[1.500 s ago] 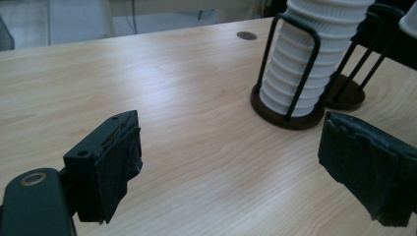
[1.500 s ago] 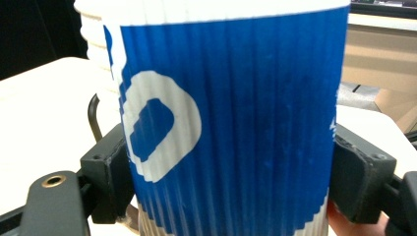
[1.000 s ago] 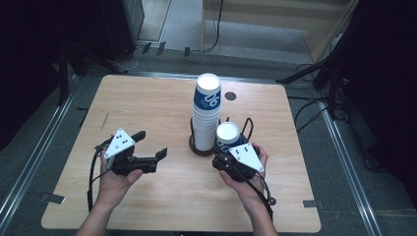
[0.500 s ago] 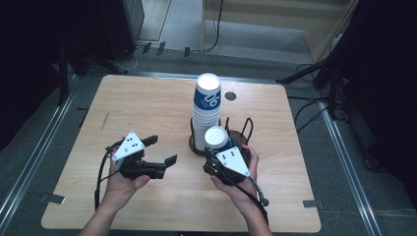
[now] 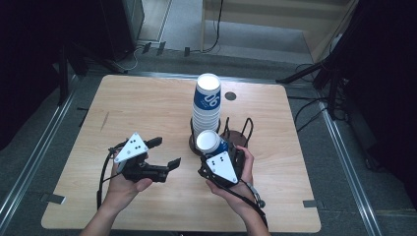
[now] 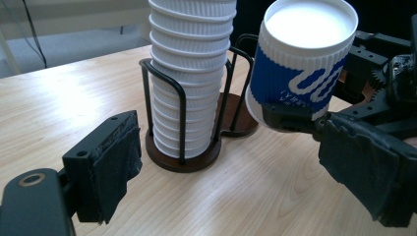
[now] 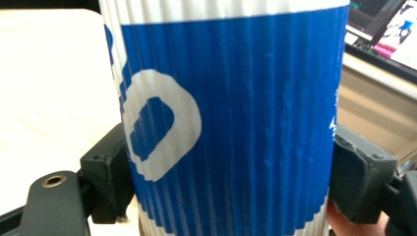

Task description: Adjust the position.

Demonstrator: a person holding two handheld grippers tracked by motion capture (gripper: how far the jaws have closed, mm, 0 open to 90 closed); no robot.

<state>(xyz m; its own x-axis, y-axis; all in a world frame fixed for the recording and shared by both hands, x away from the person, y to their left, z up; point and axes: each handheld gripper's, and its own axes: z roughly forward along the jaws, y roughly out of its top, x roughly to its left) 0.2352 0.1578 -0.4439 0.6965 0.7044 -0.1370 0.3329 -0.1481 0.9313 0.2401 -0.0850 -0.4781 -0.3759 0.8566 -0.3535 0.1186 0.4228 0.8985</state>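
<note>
One blue-and-white ribbed paper cup (image 5: 210, 142) pinched across its wall by right gripper (image 5: 212, 158), pads pressed on both sides of the blue band, seen close in right gripper view (image 7: 231, 123). Held off the light wooden table (image 5: 147, 103), just in front of the dark wire cup holder with round brown base (image 5: 236, 137). Long axis near upright, tipped a little; white closed end up and toward the high camera, wider end down by the jaws. In left gripper view same cup (image 6: 305, 64) upper right, white flat end up, tilted slightly left, clamped near its lower part.

Tall stack of matching white ribbed paper cups (image 5: 206, 105) upright in left ring of holder, blue-printed cup on top; stack (image 6: 189, 73) just beside held cup, not touching as far as visible.

Left gripper (image 5: 164, 153) jaws spread wide, nothing between, low over table left of holder, pointing toward held cup; near it, apart. Left gripper's padded fingers (image 6: 115, 162) flank holder base in own view.
</note>
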